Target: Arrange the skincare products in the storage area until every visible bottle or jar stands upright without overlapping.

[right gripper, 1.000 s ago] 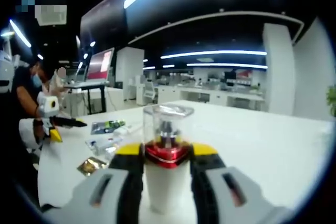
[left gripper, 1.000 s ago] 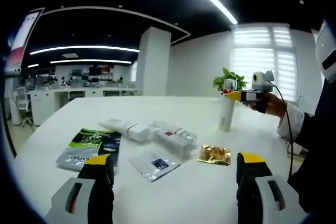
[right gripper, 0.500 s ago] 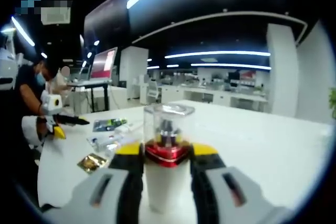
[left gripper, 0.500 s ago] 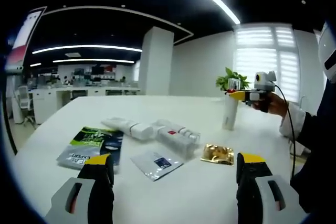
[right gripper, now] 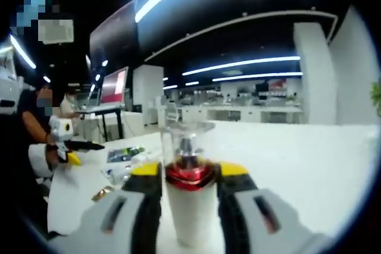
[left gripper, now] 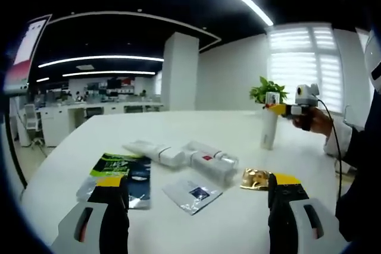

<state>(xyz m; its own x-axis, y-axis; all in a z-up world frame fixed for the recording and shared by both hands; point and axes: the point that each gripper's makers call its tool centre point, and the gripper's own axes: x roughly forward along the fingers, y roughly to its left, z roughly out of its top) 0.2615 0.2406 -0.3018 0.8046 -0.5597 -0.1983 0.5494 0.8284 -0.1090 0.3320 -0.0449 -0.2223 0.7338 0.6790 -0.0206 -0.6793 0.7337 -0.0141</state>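
Note:
An upright white bottle [right gripper: 189, 209] with a clear cap and a red collar sits between my right gripper's [right gripper: 189, 178] jaws, which are shut on it. Seen from the left gripper view, this bottle [left gripper: 269, 130] stands at the table's far right with its base at the surface, held by the right gripper [left gripper: 281, 109]. A white tube [left gripper: 153, 151] and a clear bottle with a red label [left gripper: 211, 162] lie flat mid-table. My left gripper [left gripper: 196, 197] hovers open over the near table edge, nothing between its jaws.
Flat sachets lie near the lying products: a green one [left gripper: 119, 171], a small silver one [left gripper: 193, 194] and a gold one [left gripper: 255, 178]. A potted plant [left gripper: 266, 90] stands behind the upright bottle. The white table [left gripper: 196, 126] stretches far back. A person's sleeve is at the right.
Both views have shifted a little with the hands. The right gripper stays shut on the white bottle. The products lying on the table have not moved.

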